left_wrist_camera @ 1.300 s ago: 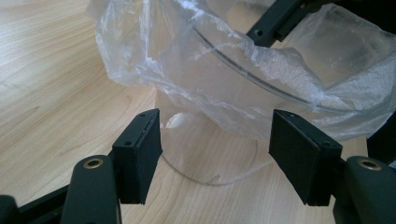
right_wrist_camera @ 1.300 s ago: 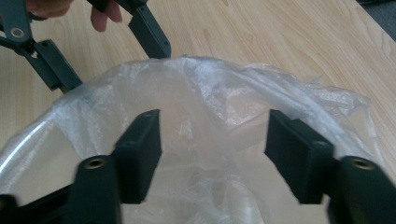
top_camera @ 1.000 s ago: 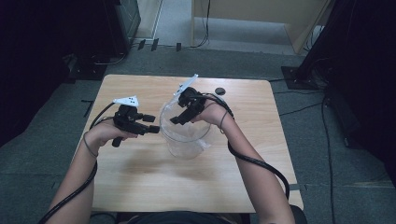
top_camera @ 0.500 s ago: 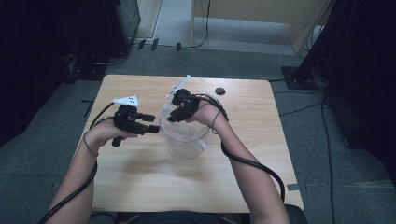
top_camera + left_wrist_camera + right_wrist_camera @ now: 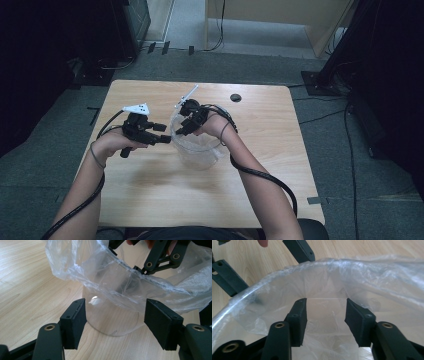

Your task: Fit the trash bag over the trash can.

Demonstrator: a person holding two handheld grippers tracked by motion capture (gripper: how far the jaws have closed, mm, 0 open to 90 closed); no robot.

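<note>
From the high view you've got one clear plastic container point(image 5: 196, 150) sitting mid-table on the wooden table point(image 5: 280, 165), lined with one thin clear bag point(image 5: 212, 145) folded over its rim. Your left gripper point(image 5: 161, 134) is parked just beside the container's left wall, and your right gripper point(image 5: 181, 129) is dipped over the rim at the far-left side. There's also one small dark round thing point(image 5: 235, 97) well apart, near the far edge; can't tell what it is. In the left gripper view, your jaws stand wide with the container point(image 5: 112, 320) between them but not touched, gaps on both sides, so it's gripping nothing. The bag's overhang point(image 5: 82, 267) droops down above them, and the right gripper point(image 5: 140, 269) is at the rim point(image 5: 150, 281) beyond. In the right gripper view, the jaws are halfway apart inside the bag point(image 5: 329, 315) and have just been opening back up; nothing is pinched between the pads as far as I can see. My worry: that film is slippery and light, so if you pull the liner with the container unbraced, the whole thing could slide or tip. Also a pinch could catch only a wisp of plastic and tear it, or drag the folded edge back off the rim.
</note>
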